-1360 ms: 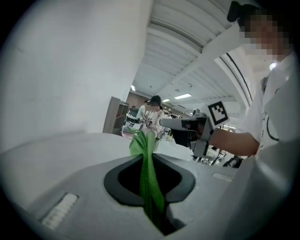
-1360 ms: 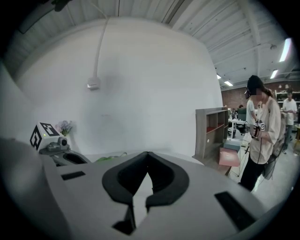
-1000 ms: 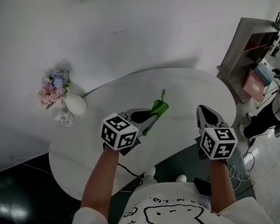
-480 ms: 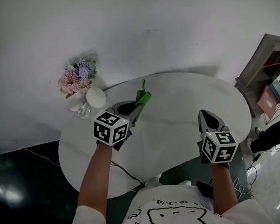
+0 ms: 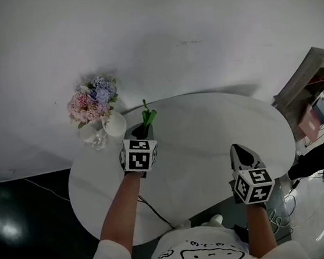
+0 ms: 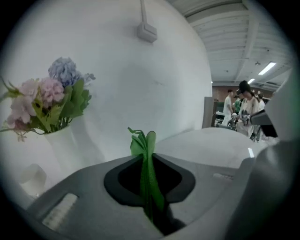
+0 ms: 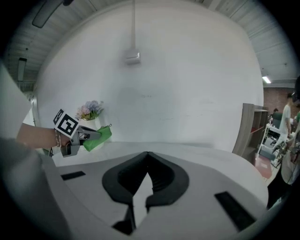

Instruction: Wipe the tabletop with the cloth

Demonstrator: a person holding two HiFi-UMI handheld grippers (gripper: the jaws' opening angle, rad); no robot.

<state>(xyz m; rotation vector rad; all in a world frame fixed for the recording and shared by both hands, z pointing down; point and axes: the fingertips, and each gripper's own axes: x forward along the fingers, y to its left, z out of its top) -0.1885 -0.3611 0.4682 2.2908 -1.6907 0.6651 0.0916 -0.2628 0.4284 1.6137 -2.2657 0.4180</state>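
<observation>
A green cloth (image 5: 148,117) is pinched in my left gripper (image 5: 145,129), which is shut on it at the far left of the white oval table (image 5: 209,132). In the left gripper view the cloth (image 6: 142,143) stands up as a folded strip between the jaws of the left gripper (image 6: 149,158). The right gripper view shows the cloth (image 7: 98,138) held just over the tabletop beside the vase; whether it touches the table I cannot tell. My right gripper (image 5: 238,149) hovers over the table's near right edge, shut on nothing, as its own view of the right gripper (image 7: 147,155) shows.
A white vase (image 5: 114,125) with pink and blue flowers (image 5: 92,99) stands at the table's far left, close to the cloth, with a small clear glass piece (image 5: 92,135) beside it. A wall runs right behind the table. Shelving (image 5: 312,84) and people stand off to the right.
My left gripper has carried the cloth left and farther away, from the table's middle to beside the vase. My right gripper has stayed near the table's right edge.
</observation>
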